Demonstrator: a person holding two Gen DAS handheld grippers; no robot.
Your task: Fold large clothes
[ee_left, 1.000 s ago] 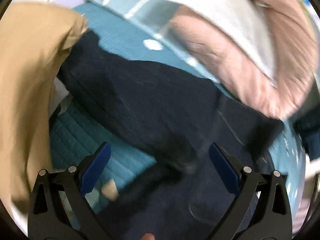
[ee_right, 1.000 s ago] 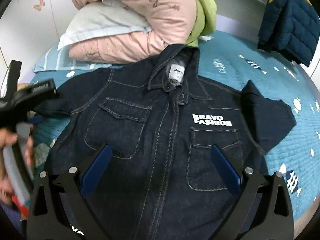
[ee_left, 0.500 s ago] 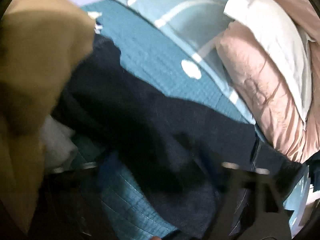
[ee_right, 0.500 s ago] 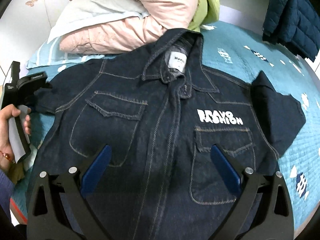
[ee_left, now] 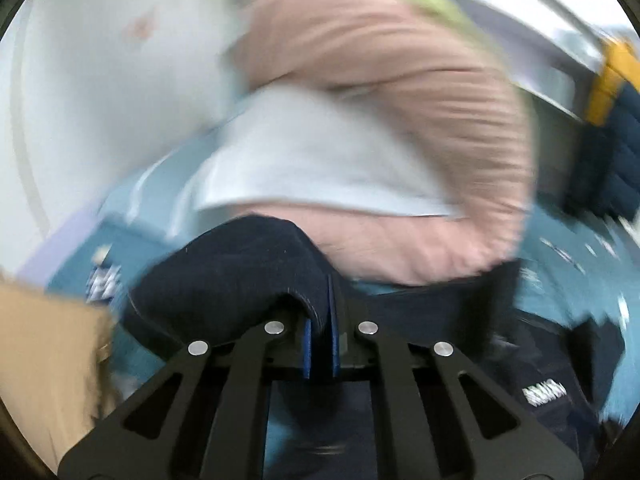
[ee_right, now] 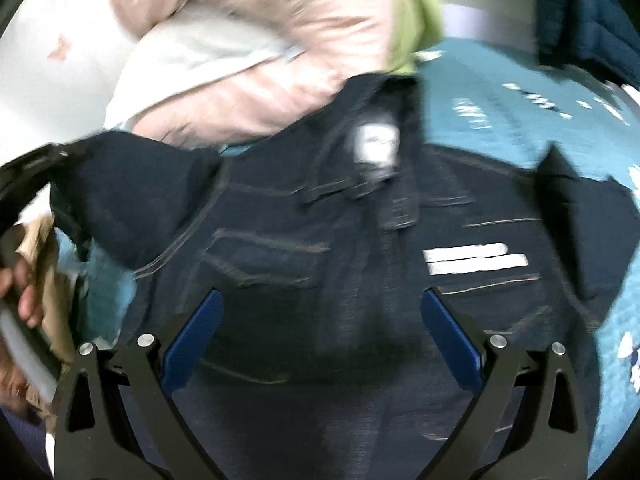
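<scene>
A: Left tongs (ee_left: pixel 320 332)?
B: Clamped on the sleeve (ee_left: pixel 240 268) of the dark navy denim jacket (ee_right: pixel 360 280), cloth bunched and lifted off the teal quilted bed cover (ee_right: pixel 500 92).

A: Right tongs (ee_right: pixel 320 332)?
B: Spread wide, gripping nothing, hovering over the jacket front.

A: Jacket position?
B: Spread front-up on the bed, collar toward the pink padded bedding (ee_right: pixel 248 56). Both views motion-blurred.

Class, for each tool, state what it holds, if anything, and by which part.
The left tool is shut on the sleeve of the dark denim jacket. The right tool is open above the jacket, holding nothing.
</scene>
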